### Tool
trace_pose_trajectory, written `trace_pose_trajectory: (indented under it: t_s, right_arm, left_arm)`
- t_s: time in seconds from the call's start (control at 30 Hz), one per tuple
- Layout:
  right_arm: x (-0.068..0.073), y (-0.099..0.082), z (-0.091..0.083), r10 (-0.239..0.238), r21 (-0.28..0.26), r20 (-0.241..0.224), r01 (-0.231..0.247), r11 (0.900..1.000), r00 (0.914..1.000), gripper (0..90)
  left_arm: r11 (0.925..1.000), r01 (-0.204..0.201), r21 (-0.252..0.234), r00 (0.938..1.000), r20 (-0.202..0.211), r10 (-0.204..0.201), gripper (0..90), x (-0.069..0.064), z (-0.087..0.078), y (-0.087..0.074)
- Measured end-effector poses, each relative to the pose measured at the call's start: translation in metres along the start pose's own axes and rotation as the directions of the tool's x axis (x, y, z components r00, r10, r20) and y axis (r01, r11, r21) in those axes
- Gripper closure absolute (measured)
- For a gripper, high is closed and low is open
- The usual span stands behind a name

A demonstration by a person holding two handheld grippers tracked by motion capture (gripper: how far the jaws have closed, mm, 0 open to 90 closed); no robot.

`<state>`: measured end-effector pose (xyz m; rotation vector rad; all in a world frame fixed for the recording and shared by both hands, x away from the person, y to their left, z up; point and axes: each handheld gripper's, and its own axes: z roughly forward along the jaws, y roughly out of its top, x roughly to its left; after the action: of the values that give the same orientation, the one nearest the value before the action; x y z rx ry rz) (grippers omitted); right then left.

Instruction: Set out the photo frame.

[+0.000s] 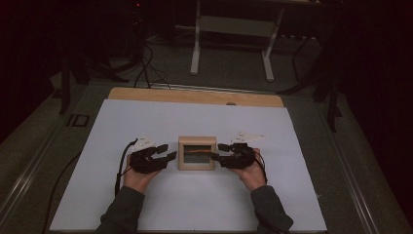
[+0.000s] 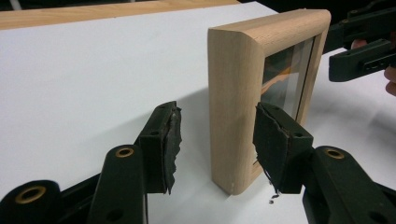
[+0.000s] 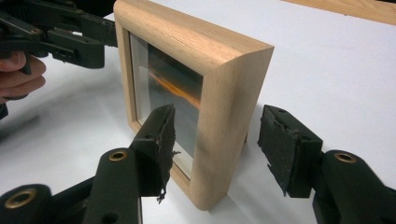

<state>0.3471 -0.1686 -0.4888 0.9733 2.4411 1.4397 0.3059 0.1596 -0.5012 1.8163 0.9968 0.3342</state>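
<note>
Wood frame (image 1: pixel 196 153) standing upright on white table sheet (image 1: pixel 146 122), mid-sheet, glass face toward person, likely so both side edges can be reached.

Left of frame: left gripper (image 1: pixel 164 153), jaws apart, straddling frame's near edge; worn pads (image 2: pixel 170 140) clear of wood, no clamp.

Right of frame: right gripper (image 1: pixel 218 152), jaws likewise apart around opposite edge, not pressing.

Beyond frame: bare sheet, then wooden table edge (image 1: pixel 195 96).
</note>
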Motion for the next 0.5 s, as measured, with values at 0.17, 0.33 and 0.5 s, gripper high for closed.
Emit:
trace_pose_trajectory:
  t_s: [0.17, 0.33, 0.5]
  right_arm:
    - [0.0, -0.002, -0.007, -0.002, 0.0, 0.002, 0.002, 1.0, 1.0, 44.5]
    - [-0.004, -0.008, -0.014, 0.007, -0.002, 0.015, -0.007, 1.0, 0.9999, 44.5]
    - [-0.009, -0.015, -0.02, 0.014, 0.0, 0.028, -0.014, 0.9999, 0.9995, 44.5]
  left_arm:
    - [1.0, 0.007, 0.002, 0.9998, -0.019, -0.007, 51.0, 0.005, -0.009, -0.003]
    - [1.0, 0.007, 0.001, 0.9995, -0.03, -0.007, 51.0, 0.009, -0.016, -0.006]
    - [1.0, 0.009, 0.003, 0.9991, -0.041, -0.009, 50.9, 0.012, -0.022, -0.01]
